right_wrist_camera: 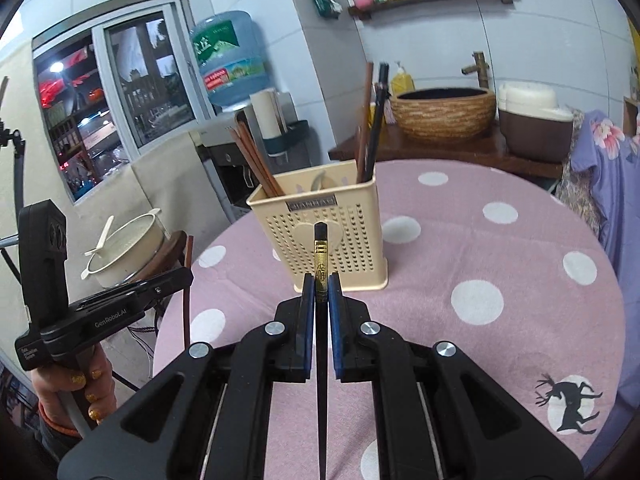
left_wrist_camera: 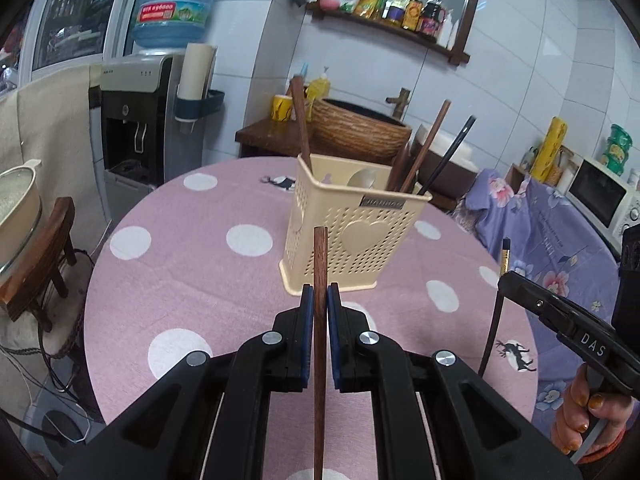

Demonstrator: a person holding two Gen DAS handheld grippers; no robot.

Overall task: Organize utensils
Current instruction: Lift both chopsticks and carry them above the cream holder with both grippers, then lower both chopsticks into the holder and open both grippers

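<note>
**Wood in one grip, black lacquer in the other, holder not yet fed**

Wooden and brown, the chopstick (left_wrist_camera: 320,320) stands clamped between the blue pads of the left gripper (left_wrist_camera: 320,300), its blunt end pointing up in front of the cream perforated utensil holder (left_wrist_camera: 352,236). The right gripper (right_wrist_camera: 320,290) is likewise closed on a black chopstick (right_wrist_camera: 321,256) with a gold band near its top. The holder stands on the pink polka-dot tablecloth (left_wrist_camera: 192,280) and already carries several brown and black chopsticks plus a pale spoon.

To do this well, I'd say lift each stick above the rim first, tilt the narrow end down, and lower it into the compartment with its own kind, one hand at a time so the two do not cross. Release only once the tip is well inside, or the stick may tip out.

The right wrist view shows brown sticks leaning at the holder's left end and a brown and a black one at its right end. The left wrist view shows the black stick hanging below the right gripper (left_wrist_camera: 560,312) beside the table edge
</note>
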